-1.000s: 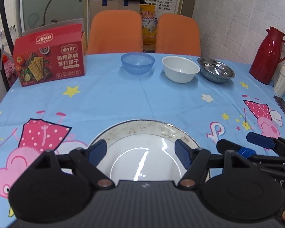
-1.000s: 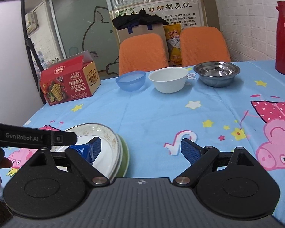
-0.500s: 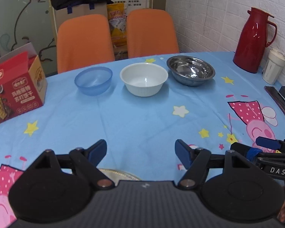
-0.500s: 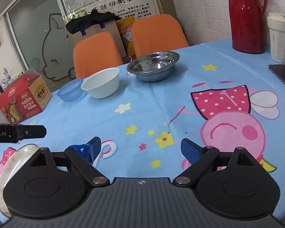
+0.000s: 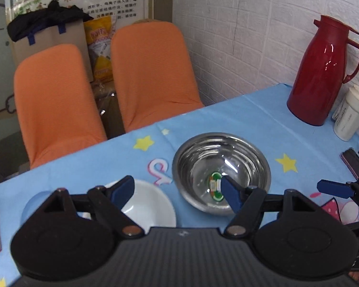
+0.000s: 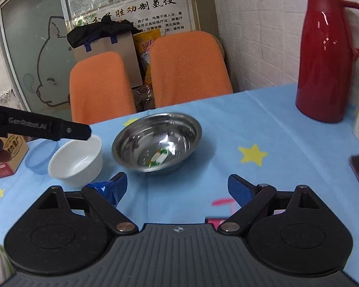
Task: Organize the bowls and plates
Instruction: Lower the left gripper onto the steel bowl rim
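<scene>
Left wrist view has the stainless steel bowl (image 5: 221,172) at centre frame, with the white bowl (image 5: 148,205) at lower left just beside it and a blue plastic bowl (image 5: 30,209) peeping out further left. The left gripper (image 5: 177,192) hangs over them, jaws spread wide and empty, one pad above the white bowl and the other above the steel bowl's near rim; whether either touches cannot be told.

The likeliest slip, as I judge it, comes from that straddle: closing here could catch two rims at once, or pinch the thin steel wall off-centre so the bowl tips and skates on the tablecloth (image 5: 251,119) (smooth metal on slick cloth). The red thermos (image 5: 323,71) at upper right stands well apart.

Right wrist view shows the right gripper (image 6: 177,189) low in the frame, equally wide and holding nothing, short of the steel bowl (image 6: 156,142) at centre, the white bowl (image 6: 76,159) at left.
</scene>
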Demonstrator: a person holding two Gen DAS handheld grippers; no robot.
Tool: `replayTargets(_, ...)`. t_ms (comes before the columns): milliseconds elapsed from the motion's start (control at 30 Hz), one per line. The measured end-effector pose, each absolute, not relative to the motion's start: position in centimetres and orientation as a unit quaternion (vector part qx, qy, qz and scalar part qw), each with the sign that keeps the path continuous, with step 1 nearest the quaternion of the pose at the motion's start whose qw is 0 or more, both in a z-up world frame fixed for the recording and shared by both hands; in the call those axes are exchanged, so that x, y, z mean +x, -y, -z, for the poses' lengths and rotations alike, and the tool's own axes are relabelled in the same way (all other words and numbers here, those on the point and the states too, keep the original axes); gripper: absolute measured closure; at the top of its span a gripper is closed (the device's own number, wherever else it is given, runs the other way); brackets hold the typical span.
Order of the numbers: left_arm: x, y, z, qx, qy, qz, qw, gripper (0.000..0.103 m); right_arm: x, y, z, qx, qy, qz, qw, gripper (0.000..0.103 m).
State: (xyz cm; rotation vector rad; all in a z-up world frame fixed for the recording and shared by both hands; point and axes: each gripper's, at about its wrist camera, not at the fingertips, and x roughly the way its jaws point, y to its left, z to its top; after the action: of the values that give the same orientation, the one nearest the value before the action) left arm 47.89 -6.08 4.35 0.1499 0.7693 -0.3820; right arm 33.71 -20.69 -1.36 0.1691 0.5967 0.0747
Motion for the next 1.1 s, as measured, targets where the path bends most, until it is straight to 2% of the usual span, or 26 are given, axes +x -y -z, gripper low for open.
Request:
replayTargets(133, 53.3, 8.7, -1.4, 0.083, -0.413, 0.186, 0.888, 0.031, 39.4, 21.0, 2.8, 0.071, -0.331, -0.022, 0.941, 0.025)
replayTargets(300, 56.5, 10.0, 1.7, 0.089, -0.449, 0.185, 0.87, 0.031, 42.7, 21.3, 5.1, 0.082, -0.362, -0.024, 0.928, 0.025)
replayTargets(867, 58.0, 11.2, 3.4, 0.118, -0.463, 0.214, 0.852, 0.031, 43.4, 18.5, 5.8, 0.044, -0.36, -0.048, 0.931, 0.026)
replayTargets(967, 57.8, 11.4, 3.3, 0.125, -0.467, 0.231, 0.844, 0.034, 43.3, 18.0, 5.7, 0.043, -0.363, -0.059, 0.929, 0.026)
replayTargets(1067, 57.5, 11.8, 3.1, 0.129, -0.473, 0.249, 0.835, 0.045, 43.2, 17.8, 5.6, 0.046, -0.366, -0.067, 0.927, 0.025)
replayTargets(1100, 57.3, 12.0, 3.1, 0.135, -0.474, 0.251, 0.833, 0.044, 43.2, 17.8, 5.5, 0.05, -0.368, -0.071, 0.926, 0.025)
